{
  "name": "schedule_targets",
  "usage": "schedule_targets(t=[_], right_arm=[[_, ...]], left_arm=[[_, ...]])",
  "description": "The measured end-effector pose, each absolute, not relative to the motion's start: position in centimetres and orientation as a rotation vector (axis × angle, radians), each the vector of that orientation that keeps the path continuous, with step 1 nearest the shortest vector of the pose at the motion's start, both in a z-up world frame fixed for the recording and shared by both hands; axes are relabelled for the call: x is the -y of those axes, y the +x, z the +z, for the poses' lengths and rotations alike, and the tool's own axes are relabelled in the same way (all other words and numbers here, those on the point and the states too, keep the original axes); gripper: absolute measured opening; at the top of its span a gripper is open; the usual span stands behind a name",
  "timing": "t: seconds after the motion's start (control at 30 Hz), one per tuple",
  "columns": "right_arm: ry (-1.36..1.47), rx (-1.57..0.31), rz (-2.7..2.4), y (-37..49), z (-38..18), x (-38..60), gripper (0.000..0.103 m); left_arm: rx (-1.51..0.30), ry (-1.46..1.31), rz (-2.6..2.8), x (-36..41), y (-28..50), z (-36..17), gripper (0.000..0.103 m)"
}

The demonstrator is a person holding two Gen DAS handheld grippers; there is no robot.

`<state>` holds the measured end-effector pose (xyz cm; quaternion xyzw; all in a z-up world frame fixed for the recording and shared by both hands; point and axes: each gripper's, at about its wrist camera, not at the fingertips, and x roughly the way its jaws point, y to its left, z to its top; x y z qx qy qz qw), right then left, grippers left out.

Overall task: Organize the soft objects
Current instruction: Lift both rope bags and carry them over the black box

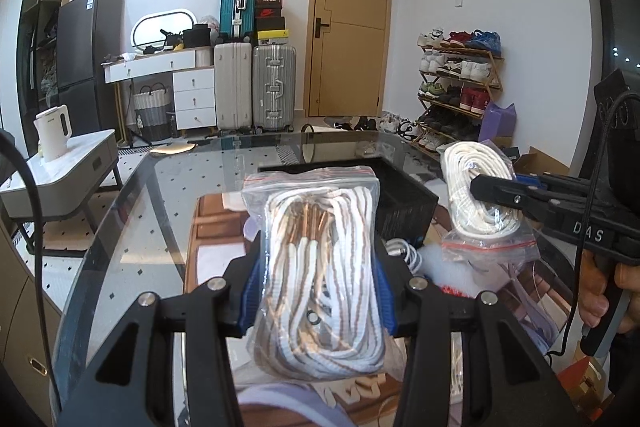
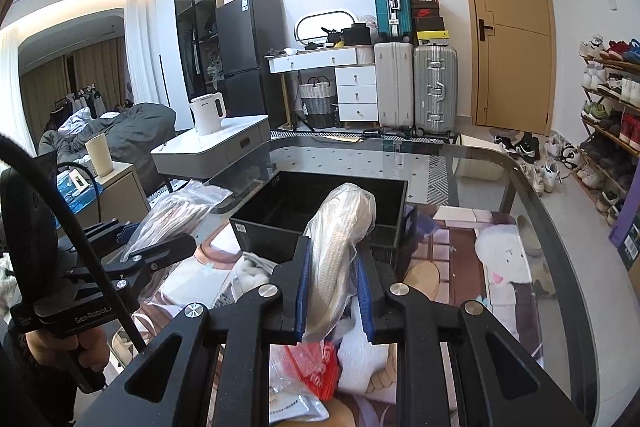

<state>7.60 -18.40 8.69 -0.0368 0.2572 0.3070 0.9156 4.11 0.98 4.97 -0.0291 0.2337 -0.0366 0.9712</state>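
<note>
Black bin (image 2: 320, 205) stands open-topped ahead, loose bags (image 2: 316, 379) crowding its front

Right tongs (image 2: 334, 291) clamped on bagged white laces (image 2: 340, 247), black bin (image 2: 316, 227) just beyond.

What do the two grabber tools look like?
Both are black and angular, with silver round bolts and blue pads inside the fingers. The left tool trails a black cable. The right tool shows white letters "DAS" in the left view. The left tool's side reads "GenRobot".
</note>
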Motion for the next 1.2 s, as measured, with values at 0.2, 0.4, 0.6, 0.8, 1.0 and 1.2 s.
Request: schedule_targets(t=[0.2, 0.4, 0.6, 0.8, 1.0, 1.2], right_arm=[[-0.095, -0.526, 0.643, 9.2, 9.3, 17.3, 0.02], [-0.099, -0.533, 0.648, 10.7, 9.5, 16.8, 0.02], [-0.101, -0.54, 0.649, 12.1, 9.4, 16.4, 0.02], [-0.116, -0.547, 0.653, 14.5, 8.9, 15.8, 0.02], [-0.13, -0.541, 0.644, 15.9, 8.6, 15.0, 0.02], [-0.162, -0.548, 0.635, 17.6, 8.1, 14.0, 0.02]], left_arm=[[-0.461, -0.067, -0.084, -1.0, 6.0, 6.0, 0.046], [-0.465, -0.07, -0.084, -0.8, 8.3, 6.4, 0.046], [-0.47, -0.08, -0.09, -0.6, 10.4, 6.2, 0.046], [-0.473, -0.076, -0.079, -0.6, 12.4, 6.0, 0.046], [-0.483, -0.071, -0.086, -0.6, 13.8, 5.3, 0.046], [-0.481, -0.06, -0.076, -0.8, 14.9, 4.5, 0.046]])
